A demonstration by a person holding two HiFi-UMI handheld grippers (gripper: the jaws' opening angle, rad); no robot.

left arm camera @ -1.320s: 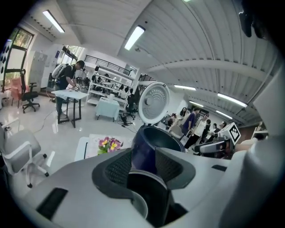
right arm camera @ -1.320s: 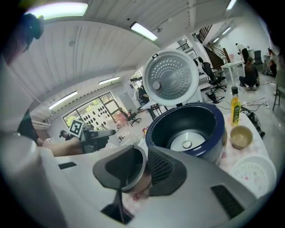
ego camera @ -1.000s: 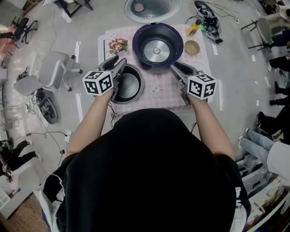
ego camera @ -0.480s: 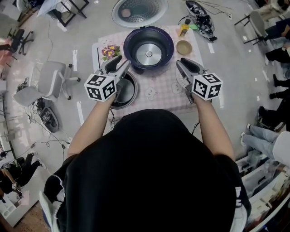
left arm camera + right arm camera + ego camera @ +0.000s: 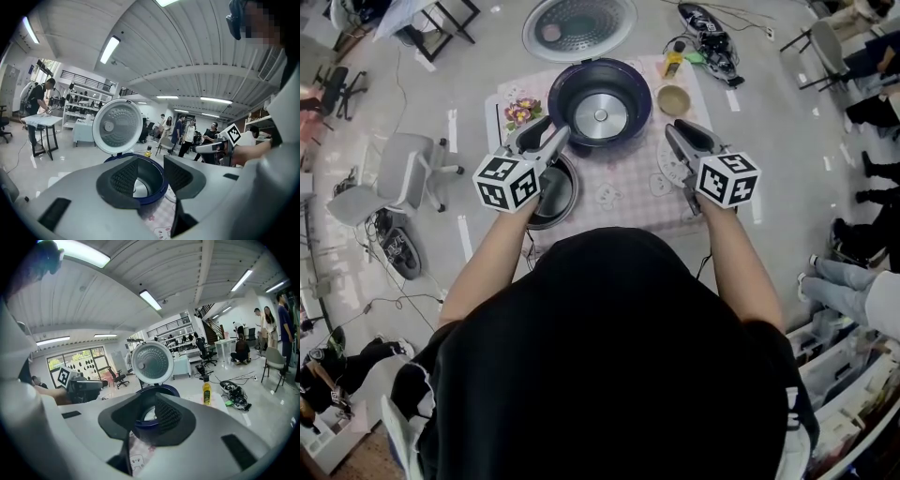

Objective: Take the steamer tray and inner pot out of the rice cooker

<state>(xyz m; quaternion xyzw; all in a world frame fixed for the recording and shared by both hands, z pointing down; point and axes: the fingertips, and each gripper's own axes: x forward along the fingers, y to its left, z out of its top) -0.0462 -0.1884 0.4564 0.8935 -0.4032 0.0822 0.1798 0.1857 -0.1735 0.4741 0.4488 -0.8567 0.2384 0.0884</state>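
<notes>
Rice cooker point(image 5: 600, 101) sits on the table point(image 5: 628, 159). Relative to cooker: pot point(image 5: 555, 192) front-left, flowers point(image 5: 520, 111) left, bowl point(image 5: 673, 98) right, bottle point(image 5: 674, 62) right-rear.

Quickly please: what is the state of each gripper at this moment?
Left gripper: open, nothing between the jaws.
Right gripper: open only a little, holding nothing.

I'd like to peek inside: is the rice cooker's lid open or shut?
Open. The lid stands tipped back behind the rice cooker, whose bare metal floor shows from above.
</notes>
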